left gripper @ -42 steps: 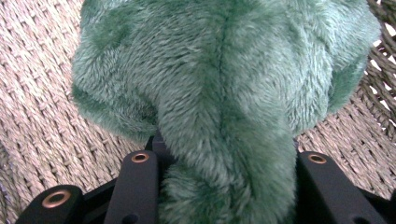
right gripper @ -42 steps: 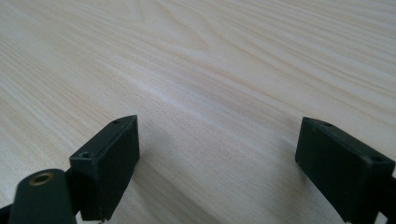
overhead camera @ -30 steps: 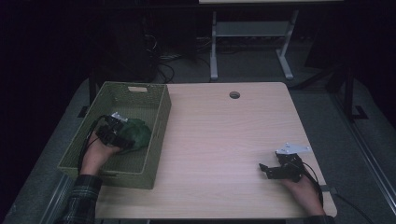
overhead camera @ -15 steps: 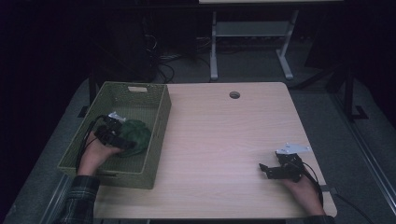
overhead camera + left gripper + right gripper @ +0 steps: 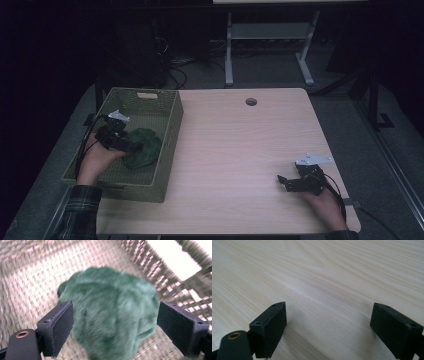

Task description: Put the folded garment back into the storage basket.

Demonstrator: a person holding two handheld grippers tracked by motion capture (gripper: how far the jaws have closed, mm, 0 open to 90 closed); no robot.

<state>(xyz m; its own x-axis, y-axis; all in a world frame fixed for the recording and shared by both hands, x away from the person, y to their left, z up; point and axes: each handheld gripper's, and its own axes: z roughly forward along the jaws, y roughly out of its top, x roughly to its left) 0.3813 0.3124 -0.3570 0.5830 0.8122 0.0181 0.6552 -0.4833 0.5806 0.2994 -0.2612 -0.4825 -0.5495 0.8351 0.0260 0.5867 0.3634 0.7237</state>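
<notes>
Dark floor and a pale metal stand lie beyond the light wooden counter, which carries a green woven basket at its left edge. Inside that basket lies a green plush toy, resting on the basket's mesh floor near the wall that faces the middle of the counter.

The left hand-held gripper sits over the basket, its tips right at the toy's near side. In the left gripper view the toy lies straight ahead between the two black jaws, which stand wide apart. They have just been opening; the left pad looks just beside the fur, the right pad is clear of it, so nothing is clamped.

The right hand-held gripper rests well apart from the basket, low over bare wood near the counter's right front corner. Its jaws are spread wide with only wood grain between them.
</notes>
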